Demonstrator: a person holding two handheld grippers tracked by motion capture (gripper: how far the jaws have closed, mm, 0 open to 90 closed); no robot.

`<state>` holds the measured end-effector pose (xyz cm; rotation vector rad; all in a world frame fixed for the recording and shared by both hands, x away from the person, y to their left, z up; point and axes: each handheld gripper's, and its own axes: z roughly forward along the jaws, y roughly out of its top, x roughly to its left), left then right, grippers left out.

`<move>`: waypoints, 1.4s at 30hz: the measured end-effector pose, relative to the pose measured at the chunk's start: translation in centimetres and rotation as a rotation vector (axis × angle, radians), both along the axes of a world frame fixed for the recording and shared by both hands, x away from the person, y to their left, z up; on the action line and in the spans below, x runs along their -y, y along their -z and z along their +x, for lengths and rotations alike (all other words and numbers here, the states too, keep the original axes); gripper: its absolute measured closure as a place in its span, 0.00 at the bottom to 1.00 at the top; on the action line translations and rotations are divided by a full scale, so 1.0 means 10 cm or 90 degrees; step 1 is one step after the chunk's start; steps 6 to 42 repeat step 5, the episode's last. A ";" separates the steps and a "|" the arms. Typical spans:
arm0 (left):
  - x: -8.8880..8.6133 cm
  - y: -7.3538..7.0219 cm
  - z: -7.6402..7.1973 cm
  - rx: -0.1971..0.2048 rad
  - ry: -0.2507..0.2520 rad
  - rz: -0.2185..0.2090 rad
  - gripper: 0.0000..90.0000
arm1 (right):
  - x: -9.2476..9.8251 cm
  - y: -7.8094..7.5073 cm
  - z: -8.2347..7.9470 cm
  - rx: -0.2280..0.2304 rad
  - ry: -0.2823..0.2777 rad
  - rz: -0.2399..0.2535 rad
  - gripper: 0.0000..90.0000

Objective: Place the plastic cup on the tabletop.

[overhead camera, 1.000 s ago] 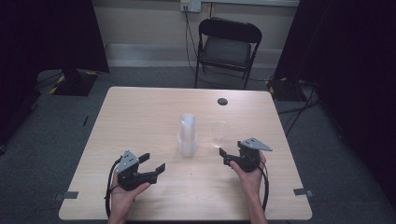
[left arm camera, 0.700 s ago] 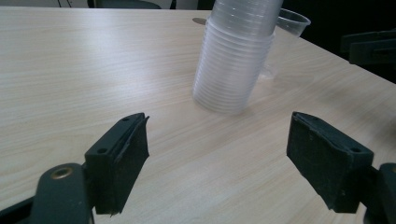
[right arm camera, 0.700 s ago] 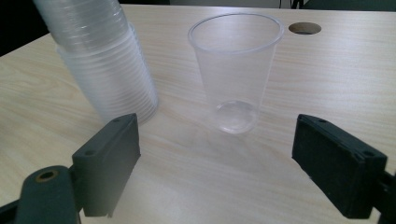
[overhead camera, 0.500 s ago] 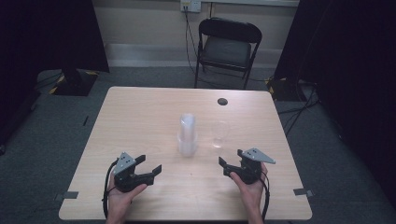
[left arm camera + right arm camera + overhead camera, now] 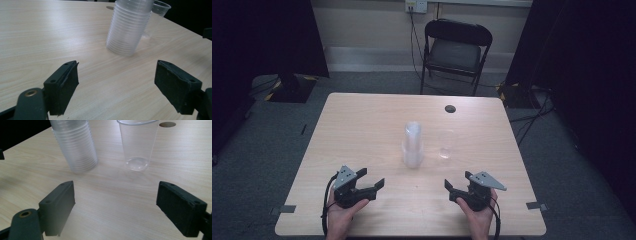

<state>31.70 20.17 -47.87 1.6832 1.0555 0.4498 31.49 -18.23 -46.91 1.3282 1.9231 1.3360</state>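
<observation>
1. A stack of cups [image 5: 413, 145] stands mid-tabletop [image 5: 362, 125].
2. A single cup [image 5: 446, 145] stands just right of it.
3. A chair [image 5: 454, 50] sits behind the tabletop.

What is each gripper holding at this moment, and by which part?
Nothing is held. The left gripper and right gripper are both open and empty, short of the stack of clear plastic cups and the single clear plastic cup.

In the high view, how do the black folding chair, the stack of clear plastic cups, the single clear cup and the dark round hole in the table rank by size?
1. Black folding chair
2. Stack of clear plastic cups
3. Single clear cup
4. Dark round hole

The chair stands farther away, yet looks largest.
</observation>
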 end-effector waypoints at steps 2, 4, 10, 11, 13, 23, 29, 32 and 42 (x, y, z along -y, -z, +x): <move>-0.01 0.01 0.00 0.000 -0.001 0.000 0.21 | -0.03 0.02 -0.02 0.001 0.001 -0.001 0.16; -0.02 0.03 0.00 -0.004 -0.005 -0.003 0.21 | -0.05 0.03 -0.03 0.000 -0.001 0.007 0.16; -0.02 0.03 0.00 -0.005 -0.004 0.000 0.21 | -0.06 0.04 -0.03 -0.001 -0.002 0.007 0.16; -0.02 0.03 0.00 -0.005 -0.004 0.000 0.21 | -0.06 0.04 -0.03 -0.001 -0.002 0.007 0.16; -0.02 0.03 0.00 -0.005 -0.004 0.000 0.21 | -0.06 0.04 -0.03 -0.001 -0.002 0.007 0.16; -0.02 0.03 0.00 -0.005 -0.004 0.000 0.21 | -0.06 0.04 -0.03 -0.001 -0.002 0.007 0.16; -0.02 0.03 0.00 -0.005 -0.004 0.000 0.21 | -0.06 0.04 -0.03 -0.001 -0.002 0.007 0.16; -0.02 0.03 0.00 -0.005 -0.004 0.000 0.21 | -0.06 0.04 -0.03 -0.001 -0.002 0.007 0.16; -0.02 0.03 0.00 -0.005 -0.004 0.000 0.21 | -0.06 0.04 -0.03 -0.001 -0.002 0.007 0.16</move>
